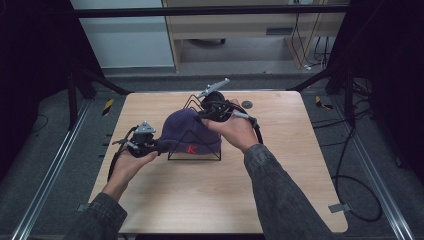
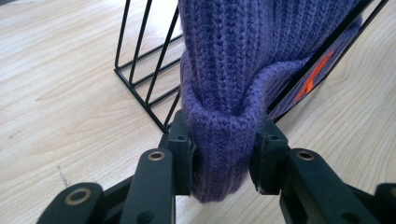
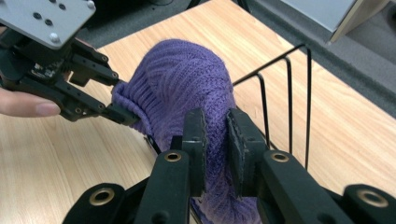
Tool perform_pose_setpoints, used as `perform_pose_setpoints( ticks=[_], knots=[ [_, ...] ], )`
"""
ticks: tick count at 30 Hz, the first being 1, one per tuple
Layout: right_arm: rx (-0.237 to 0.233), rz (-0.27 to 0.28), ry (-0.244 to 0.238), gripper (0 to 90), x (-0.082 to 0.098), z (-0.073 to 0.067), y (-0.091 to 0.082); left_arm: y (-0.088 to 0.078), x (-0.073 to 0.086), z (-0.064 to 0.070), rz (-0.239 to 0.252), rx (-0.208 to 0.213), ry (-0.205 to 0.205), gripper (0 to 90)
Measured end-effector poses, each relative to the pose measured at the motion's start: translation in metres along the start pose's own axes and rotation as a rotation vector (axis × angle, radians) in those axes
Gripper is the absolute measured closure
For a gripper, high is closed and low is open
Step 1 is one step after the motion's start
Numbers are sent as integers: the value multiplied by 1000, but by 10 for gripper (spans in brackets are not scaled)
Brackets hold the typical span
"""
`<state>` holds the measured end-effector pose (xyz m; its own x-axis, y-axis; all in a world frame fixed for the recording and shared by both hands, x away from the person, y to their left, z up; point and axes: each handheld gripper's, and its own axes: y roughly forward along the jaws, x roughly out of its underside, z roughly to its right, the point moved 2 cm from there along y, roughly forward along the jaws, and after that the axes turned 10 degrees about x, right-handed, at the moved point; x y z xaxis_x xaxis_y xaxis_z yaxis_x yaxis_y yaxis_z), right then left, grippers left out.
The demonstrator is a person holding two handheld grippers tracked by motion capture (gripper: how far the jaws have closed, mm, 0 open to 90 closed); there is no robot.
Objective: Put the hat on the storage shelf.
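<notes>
A purple knit beanie (image 1: pixel 187 131) with an orange mark hangs over a black wire rack (image 1: pixel 194 158) in the middle of the wooden table (image 1: pixel 200 200). My left gripper (image 1: pixel 157 146) is at the beanie's left side. In the left gripper view the left gripper (image 2: pixel 224 140) is shut on the folded brim of the beanie (image 2: pixel 243 56), beside the rack's wires (image 2: pixel 140 70). My right gripper (image 1: pixel 202 117) is at the beanie's far right side. In the right gripper view the right gripper (image 3: pixel 217 126) pinches a fold of the beanie (image 3: pixel 182 79); the left gripper (image 3: pixel 123 112) holds the brim farther off.
A small dark disc (image 1: pixel 247 104) lies on the table behind the right hand. Black frame struts (image 1: pixel 100 82) and cables (image 1: pixel 350 165) flank the table on the floor. A light cabinet (image 1: pixel 225 30) stands beyond the far edge.
</notes>
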<state>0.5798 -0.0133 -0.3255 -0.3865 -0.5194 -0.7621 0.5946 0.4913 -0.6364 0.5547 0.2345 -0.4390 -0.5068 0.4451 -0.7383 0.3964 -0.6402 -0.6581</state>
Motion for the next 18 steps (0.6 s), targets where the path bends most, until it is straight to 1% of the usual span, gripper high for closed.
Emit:
perform_pose_setpoints(
  ticks=[5,9,12,14,15,18],
  knots=[
    [-2,-5,7,782,5,0,3,2,2,0,-1,5,2,648],
    [-5,-16,9,777,9,0,5,5,5,-1,2,-2,-8,645],
    [-4,-22,8,771,11,0,6,7,6,-1,-8,-3,-7,634],
    [-3,-23,7,769,11,0,6,7,7,0,-4,-8,-4,626],
    [-4,-24,10,766,11,0,6,6,7,0,6,-5,-13,617],
    [-7,-23,12,753,12,0,5,4,9,0,19,-10,-14,588]
  ],
)
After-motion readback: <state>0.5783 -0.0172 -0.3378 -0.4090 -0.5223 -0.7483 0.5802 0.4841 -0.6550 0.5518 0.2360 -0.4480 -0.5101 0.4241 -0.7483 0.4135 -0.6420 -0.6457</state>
